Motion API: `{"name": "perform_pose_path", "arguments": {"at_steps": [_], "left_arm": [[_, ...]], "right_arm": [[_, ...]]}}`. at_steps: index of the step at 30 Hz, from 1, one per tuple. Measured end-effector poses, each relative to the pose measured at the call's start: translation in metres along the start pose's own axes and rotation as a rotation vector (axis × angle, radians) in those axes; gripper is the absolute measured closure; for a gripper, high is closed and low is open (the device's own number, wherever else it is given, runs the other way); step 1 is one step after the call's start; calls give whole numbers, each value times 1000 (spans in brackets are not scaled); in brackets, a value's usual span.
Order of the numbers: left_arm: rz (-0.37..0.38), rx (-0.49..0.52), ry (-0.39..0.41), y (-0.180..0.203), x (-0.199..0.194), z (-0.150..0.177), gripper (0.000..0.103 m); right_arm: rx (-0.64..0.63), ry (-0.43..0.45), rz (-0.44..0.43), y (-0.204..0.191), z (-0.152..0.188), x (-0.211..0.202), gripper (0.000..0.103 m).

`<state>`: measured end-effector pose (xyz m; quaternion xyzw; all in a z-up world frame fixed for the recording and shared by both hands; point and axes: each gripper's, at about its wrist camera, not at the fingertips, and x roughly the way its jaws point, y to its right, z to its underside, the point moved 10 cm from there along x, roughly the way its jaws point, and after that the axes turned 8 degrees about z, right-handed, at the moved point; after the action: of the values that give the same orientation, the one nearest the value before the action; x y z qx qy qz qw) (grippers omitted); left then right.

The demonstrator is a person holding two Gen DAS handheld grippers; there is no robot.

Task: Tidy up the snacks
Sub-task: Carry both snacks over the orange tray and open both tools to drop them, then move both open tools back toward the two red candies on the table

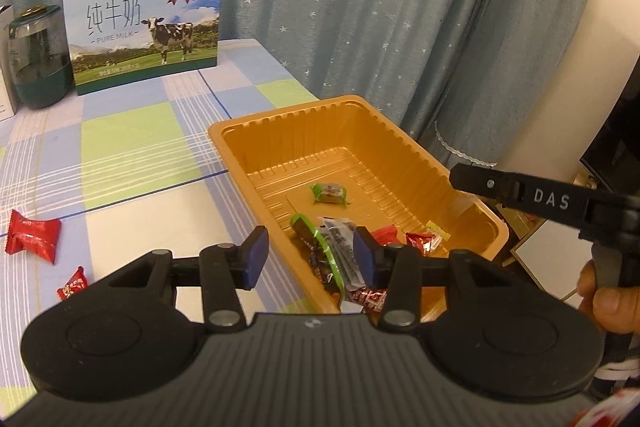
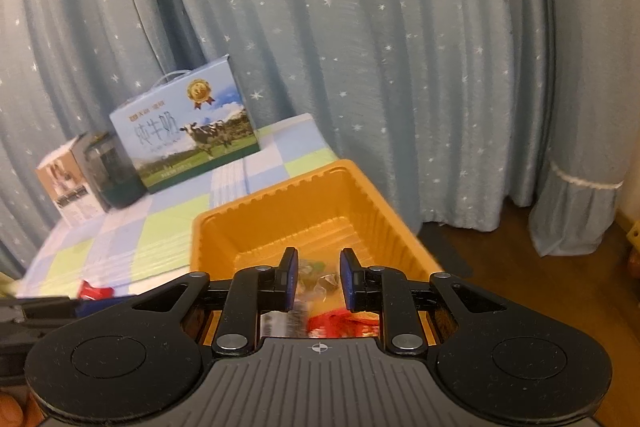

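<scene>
Snacks lie partly in the ribbed orange plastic tray (image 1: pixel 400 131) at the right edge of the checked-cloth counter (image 1: pixel 128 147), partly loose on it.

Behind, a blue pure-milk carton with a cow picture (image 1: pixel 146 27) stands upright before the star-print curtain, a dark green lidded jar (image 1: pixel 38 59) just beside it. The left tool (image 1: pixel 310 259) is held low at the tray's near left corner, blue pads apart, clamping nothing. The right tool (image 2: pixel 318 281) points into the tray from its near end, pads likewise apart and empty; its blurred view shows wrappers below. Inside lie a long green-edged packet (image 1: pixel 320 259) and a green-wrapped candy (image 1: pixel 330 193). A large red candy (image 1: pixel 34 235) and a small red candy (image 1: pixel 73 283) rest on the cloth, well left of the tray.
</scene>
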<state>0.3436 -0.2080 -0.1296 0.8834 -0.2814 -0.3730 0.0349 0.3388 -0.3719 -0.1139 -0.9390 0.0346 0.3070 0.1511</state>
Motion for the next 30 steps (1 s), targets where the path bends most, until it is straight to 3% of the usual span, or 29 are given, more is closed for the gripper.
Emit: {"name": "perform_pose_path", "arguments": {"at_steps": [2,3,12,17,30], "left_arm": [[-5,-1,1,-2,-3,2,60],[-9,-2,2,-3,-5,3,60],[-39,-30,8,-13,-28,17,58],[-60,-56,22,-18,-50,25,46],[-131,-74,48,-24,-116,42,33]], "right_arm": [[18,7,3,2,-2,-1,60],[27,14,-1,3,-3,-3,44],[51,-3,7,5,1,-22,44],[59,-5,1,-3,6,-43,44],[9,-8,-36,-51,30,-94,36]]}}
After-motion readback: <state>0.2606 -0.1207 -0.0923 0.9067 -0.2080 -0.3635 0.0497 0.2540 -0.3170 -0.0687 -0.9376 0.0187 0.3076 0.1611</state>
